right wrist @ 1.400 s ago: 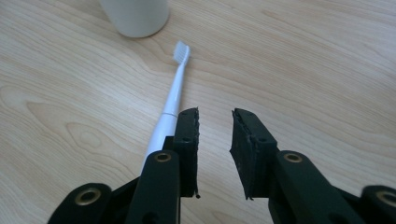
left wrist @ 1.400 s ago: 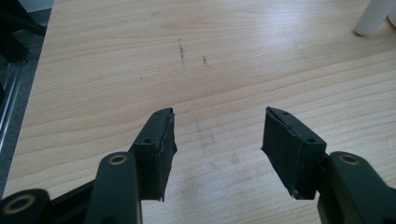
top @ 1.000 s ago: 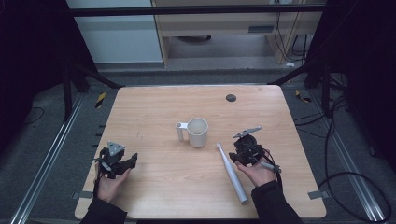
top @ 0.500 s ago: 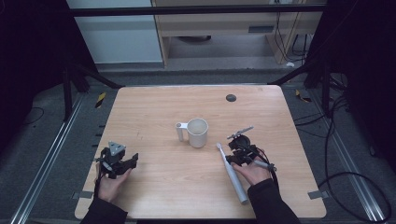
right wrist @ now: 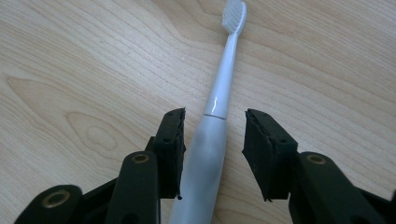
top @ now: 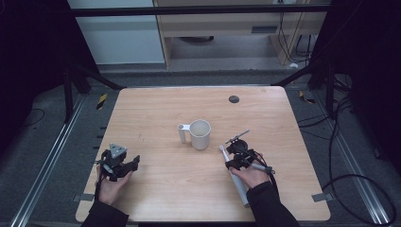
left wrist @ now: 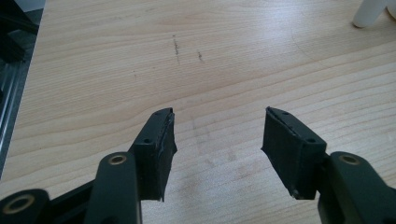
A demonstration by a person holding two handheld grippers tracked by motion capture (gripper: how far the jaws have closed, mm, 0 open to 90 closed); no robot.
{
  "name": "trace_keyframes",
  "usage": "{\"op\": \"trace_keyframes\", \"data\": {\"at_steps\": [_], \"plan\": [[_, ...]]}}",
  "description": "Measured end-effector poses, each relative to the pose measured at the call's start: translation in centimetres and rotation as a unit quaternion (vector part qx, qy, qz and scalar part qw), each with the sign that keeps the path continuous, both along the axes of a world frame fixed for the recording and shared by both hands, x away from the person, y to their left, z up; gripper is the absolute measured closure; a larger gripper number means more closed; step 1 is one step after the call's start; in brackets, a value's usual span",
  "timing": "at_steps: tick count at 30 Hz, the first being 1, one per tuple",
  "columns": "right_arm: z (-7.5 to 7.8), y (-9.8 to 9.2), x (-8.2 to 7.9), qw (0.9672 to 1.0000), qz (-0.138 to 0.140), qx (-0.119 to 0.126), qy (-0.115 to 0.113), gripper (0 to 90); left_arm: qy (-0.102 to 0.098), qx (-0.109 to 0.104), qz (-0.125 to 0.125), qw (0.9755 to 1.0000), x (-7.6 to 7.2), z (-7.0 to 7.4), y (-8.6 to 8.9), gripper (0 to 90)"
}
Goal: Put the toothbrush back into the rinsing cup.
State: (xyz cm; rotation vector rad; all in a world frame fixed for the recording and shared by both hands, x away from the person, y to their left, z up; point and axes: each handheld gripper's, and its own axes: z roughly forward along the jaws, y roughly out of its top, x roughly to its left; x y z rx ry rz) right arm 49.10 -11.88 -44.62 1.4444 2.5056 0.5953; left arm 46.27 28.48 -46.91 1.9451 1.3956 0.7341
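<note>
Both forearms come in from the bottom edge. Left gripper [top: 134, 161] sits low near the left side, jaws spread wide with nothing between them. Right gripper [right wrist: 212, 140] is tipped down close to the surface, jaws have just been opening, part-way apart

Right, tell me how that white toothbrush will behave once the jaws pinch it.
The toothbrush looks rigid, so it should lift in one piece. Its smooth rounded handle may slip or roll between the right gripper's pads. Its thick handle trails behind the jaws, so that end may sag.
</note>
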Motion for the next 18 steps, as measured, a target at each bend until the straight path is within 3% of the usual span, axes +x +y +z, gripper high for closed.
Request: {"op": "trace_keyframes", "data": {"at_steps": [15,18], "plan": [[-1.3,0.2,0.1,0.9997,-0.002,-0.008,0.025,58.3,0.001,0.001,-0.001,1.0,0.0,0.0,0.0,42.7],[-1.7,0.1,0.1,0.9997,0.005,-0.014,0.021,58.4,0.001,0.0,-0.001,1.0,0.0,0.0,0.0,42.7]]}}
